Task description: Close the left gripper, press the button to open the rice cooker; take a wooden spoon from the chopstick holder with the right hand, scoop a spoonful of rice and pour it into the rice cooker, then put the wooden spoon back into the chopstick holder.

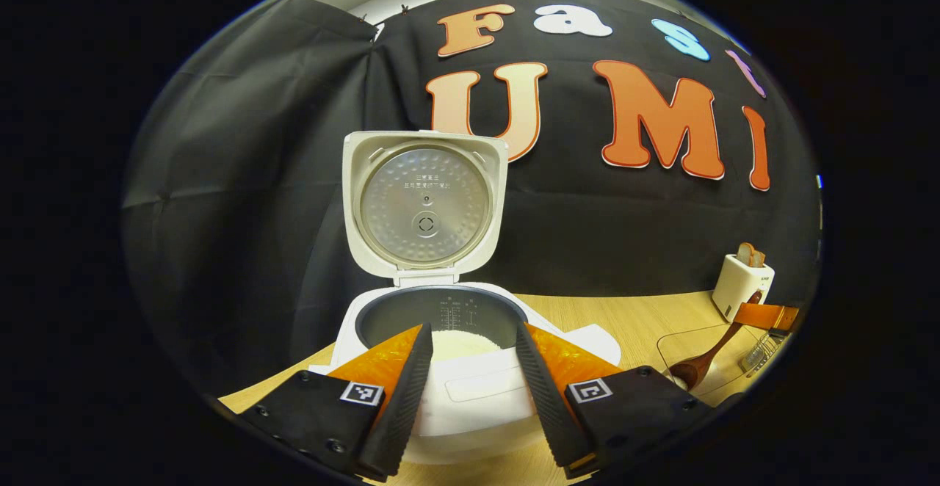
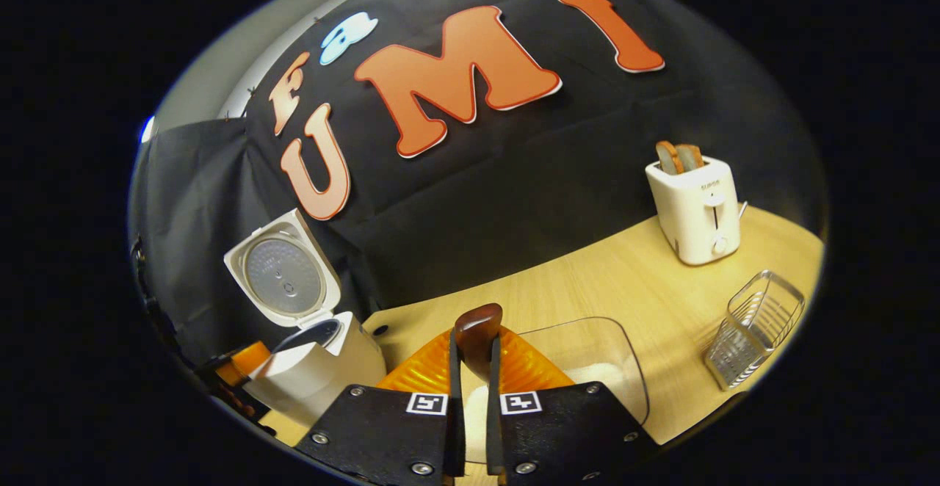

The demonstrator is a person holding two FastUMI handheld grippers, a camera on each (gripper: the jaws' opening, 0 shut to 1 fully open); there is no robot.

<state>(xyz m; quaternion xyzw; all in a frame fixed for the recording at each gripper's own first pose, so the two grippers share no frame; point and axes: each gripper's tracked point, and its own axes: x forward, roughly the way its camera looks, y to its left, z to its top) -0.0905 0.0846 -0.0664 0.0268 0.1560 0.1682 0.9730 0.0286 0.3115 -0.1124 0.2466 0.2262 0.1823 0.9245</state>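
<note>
The white rice cooker point(image 1: 470, 398) stands open, its lid point(image 1: 424, 203) upright, with white rice in the inner pot point(image 1: 448, 313). My left gripper point(image 1: 474, 335) is open, its fingers spread over the cooker's front rim, holding nothing. In the right gripper view, my right gripper point(image 2: 476, 343) is shut on the handle of the wooden spoon point(image 2: 477, 324). The left gripper view shows the spoon point(image 1: 709, 361) slanting down with its bowl inside the clear glass dish point(image 1: 679, 346), held by the right gripper point(image 1: 767, 316). That dish point(image 2: 624, 354) holds white rice. The wire chopstick holder point(image 2: 753, 328) stands to the right.
A white toaster point(image 2: 694, 211) with bread slices stands at the back right of the wooden table point(image 2: 587, 280). The open cooker point(image 2: 316, 361) sits left of the dish, with the left gripper point(image 2: 246, 361) beside it. The black cloth wall closes off the back.
</note>
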